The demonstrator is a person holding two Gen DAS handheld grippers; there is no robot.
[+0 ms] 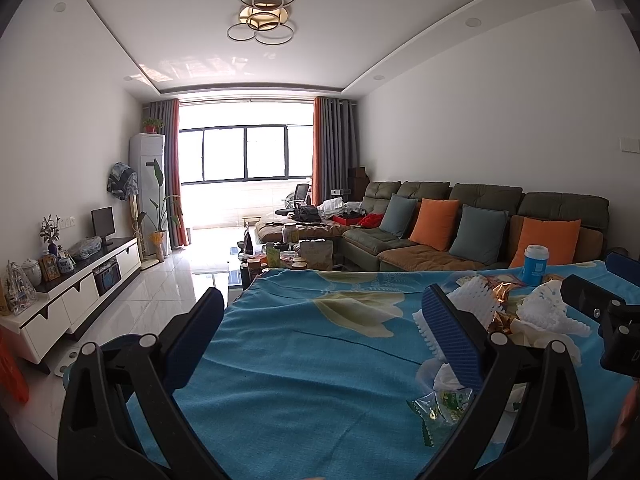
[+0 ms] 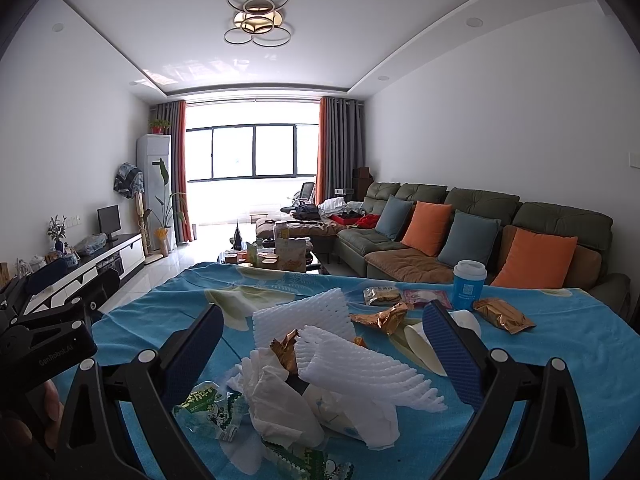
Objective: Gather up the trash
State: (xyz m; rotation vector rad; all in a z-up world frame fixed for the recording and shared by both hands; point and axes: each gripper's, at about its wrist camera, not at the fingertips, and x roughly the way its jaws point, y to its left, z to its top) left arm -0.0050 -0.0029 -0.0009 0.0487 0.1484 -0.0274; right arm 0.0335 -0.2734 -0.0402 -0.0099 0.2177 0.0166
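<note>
Right wrist view: right gripper (image 2: 323, 354), jaws spread empty over foam netting (image 2: 360, 364) mid-table; close low on it, left gripper (image 1: 320, 334) likewise open.

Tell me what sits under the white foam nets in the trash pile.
Under the foam nets lie crumpled tissues, a gold wrapper poking out between them, and a green-printed clear wrapper at the edge. Anything deeper in the pile is covered.

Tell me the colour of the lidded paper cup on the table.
The lidded paper cup is blue with a white lid, clearest in the right wrist view.
</note>
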